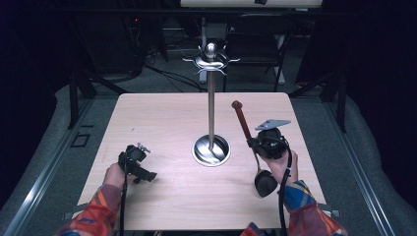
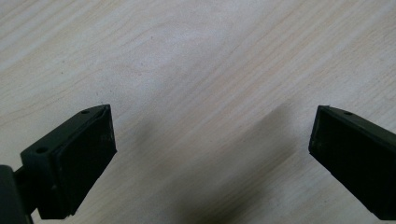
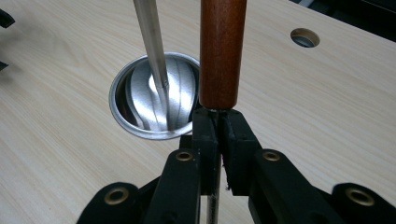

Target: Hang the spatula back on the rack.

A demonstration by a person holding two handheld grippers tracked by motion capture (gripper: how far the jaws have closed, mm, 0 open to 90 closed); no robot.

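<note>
A ladle (image 1: 244,127) with a red-brown wooden handle (image 3: 222,51) and a black bowl (image 1: 265,183) is held off the table at the right. My right gripper (image 1: 255,143) is shut on its thin metal shank just below the wooden handle, jaws pressed together (image 3: 218,122). The handle tilts up and away, the bowl hangs toward the person. A steel utensil stand (image 1: 211,98) rises from a round dished base (image 3: 140,93) at the table's middle, hooks (image 1: 211,61) at its top. My left gripper (image 1: 147,175) rests low over the table at the left, open, its pads (image 2: 86,158) wide apart over bare wood.
The light wooden table (image 1: 162,118) has a round hole (image 3: 304,37) near one edge. Beyond the far edge stand a dark chair (image 1: 255,44) and cables on a grey floor. Metal rails run along both sides of the table.
</note>
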